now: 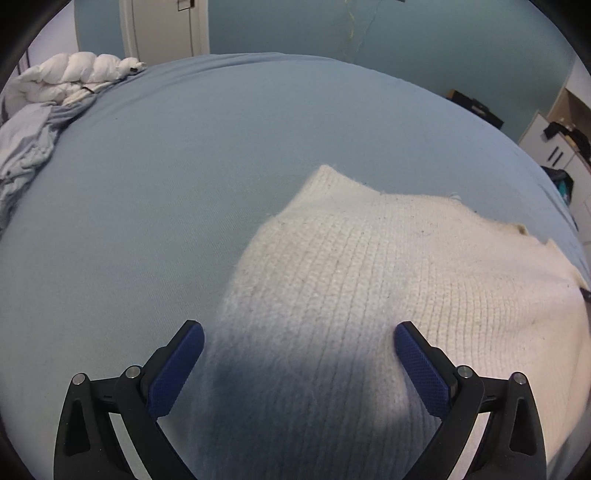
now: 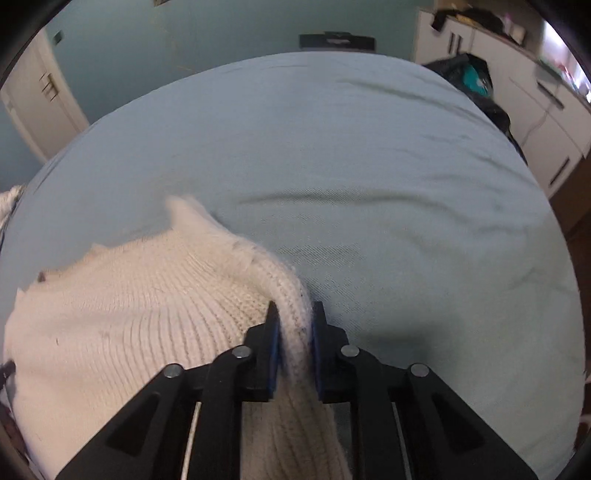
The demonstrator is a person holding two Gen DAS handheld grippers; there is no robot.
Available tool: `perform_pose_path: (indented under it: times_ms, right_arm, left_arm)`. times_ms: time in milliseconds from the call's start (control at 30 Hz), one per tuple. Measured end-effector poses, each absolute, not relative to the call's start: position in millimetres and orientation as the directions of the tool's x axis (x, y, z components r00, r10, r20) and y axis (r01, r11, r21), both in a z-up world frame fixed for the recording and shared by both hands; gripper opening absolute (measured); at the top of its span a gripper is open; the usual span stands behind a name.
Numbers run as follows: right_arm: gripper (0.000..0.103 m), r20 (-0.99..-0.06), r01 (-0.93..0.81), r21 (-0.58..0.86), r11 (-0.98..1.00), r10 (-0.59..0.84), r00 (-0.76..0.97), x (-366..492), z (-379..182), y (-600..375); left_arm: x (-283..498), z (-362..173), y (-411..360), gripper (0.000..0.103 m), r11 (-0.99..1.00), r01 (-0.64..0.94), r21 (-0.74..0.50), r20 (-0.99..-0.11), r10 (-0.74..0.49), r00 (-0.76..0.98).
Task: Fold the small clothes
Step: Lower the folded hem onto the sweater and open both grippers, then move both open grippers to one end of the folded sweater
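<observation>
A cream knitted sweater (image 1: 369, 266) lies on a light blue bed sheet (image 1: 166, 166). My left gripper (image 1: 299, 332) is open, its two blue-padded fingers spread wide just above the sweater's near left part, holding nothing. In the right wrist view the sweater (image 2: 122, 306) spreads to the left, and my right gripper (image 2: 294, 317) is shut on a raised fold of its right edge, which stands up between the pads. The sheet (image 2: 369, 166) fills the area beyond.
A white puffy duvet (image 1: 74, 77) and crumpled bedding (image 1: 26, 147) lie at the bed's far left. White cabinets (image 2: 517, 92) and dark bags (image 2: 469, 81) stand to the right of the bed. A white door (image 1: 162, 26) is behind.
</observation>
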State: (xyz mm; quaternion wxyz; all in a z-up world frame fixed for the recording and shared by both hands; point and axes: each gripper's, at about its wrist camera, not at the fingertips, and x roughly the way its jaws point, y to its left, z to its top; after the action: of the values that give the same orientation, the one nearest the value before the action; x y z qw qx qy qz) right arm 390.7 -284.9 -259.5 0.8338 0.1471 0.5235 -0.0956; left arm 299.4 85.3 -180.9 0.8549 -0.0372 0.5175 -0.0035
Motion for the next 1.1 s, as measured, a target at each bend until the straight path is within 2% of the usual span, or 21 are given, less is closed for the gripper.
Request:
perform_pose_path:
  times_ms: [33,67,133,167,200,233,300,367,533,733,867,967,1100]
  right_arm:
    - [0.027,-0.897,0.342,0.193,0.92,0.025,0.441,391,-257,-290]
    - [0.033,-0.891,0.389,0.253,0.886,0.056,0.451,388,-249,-297]
    - [0.055,-0.87,0.416,0.289,0.862,0.055,0.49,378,-228,-299]
    - [0.062,-0.85,0.407,0.288,0.867,0.036,0.525,370,-211,-299]
    - [0.078,-0.821,0.392,0.267,0.88,-0.006,0.571,355,-191,-294]
    - [0.09,-0.807,0.387,0.255,0.886,-0.025,0.59,345,-181,-292]
    - [0.091,-0.756,0.336,0.26,0.905,-0.026,0.654,314,-156,-283]
    - [0.091,-0.717,0.241,0.313,0.918,0.062,0.695,285,-136,-265]
    - [0.091,-0.756,0.199,0.453,0.869,0.256,0.602,243,-138,-263]
    - [0.091,-0.824,0.337,0.53,0.778,0.378,0.422,193,-198,-262]
    - [0.091,-0.754,0.519,0.651,0.553,0.548,0.362,171,-227,-287]
    - [0.091,-0.732,0.564,0.666,0.489,0.575,0.366,170,-239,-300]
    - [0.091,-0.685,0.583,0.705,0.404,0.602,0.41,173,-248,-314]
  left_arm:
    - [296,-174,85,0.103,0.999,-0.033,-0.035,-0.883,-0.015,0.469]
    - [293,-166,74,0.103,1.0,-0.026,0.01,-0.877,0.021,0.481]
    - [281,-142,69,0.103,0.997,0.009,0.079,-0.856,0.063,0.512]
    - [271,-129,66,0.103,0.993,0.015,0.114,-0.849,0.089,0.521]
    - [267,-124,59,0.103,0.991,0.018,0.13,-0.847,0.101,0.522]
    - [256,-116,58,0.103,0.99,0.028,0.139,-0.844,0.104,0.526]
    - [232,-99,49,0.103,0.988,0.061,0.144,-0.838,0.089,0.539]
    - [211,-87,34,0.103,0.988,0.093,0.123,-0.845,0.055,0.532]
    - [182,-103,7,0.103,0.991,0.118,0.07,-0.916,0.017,0.401]
    - [154,-132,39,0.103,1.0,0.018,-0.002,-0.961,-0.007,0.276]
    - [151,-155,78,0.102,0.974,-0.173,-0.149,-0.981,-0.124,0.149]
    - [147,-168,91,0.102,0.924,-0.253,-0.286,-0.957,-0.261,0.126]
    - [161,-190,84,0.102,0.901,-0.289,-0.322,-0.947,-0.311,0.087]
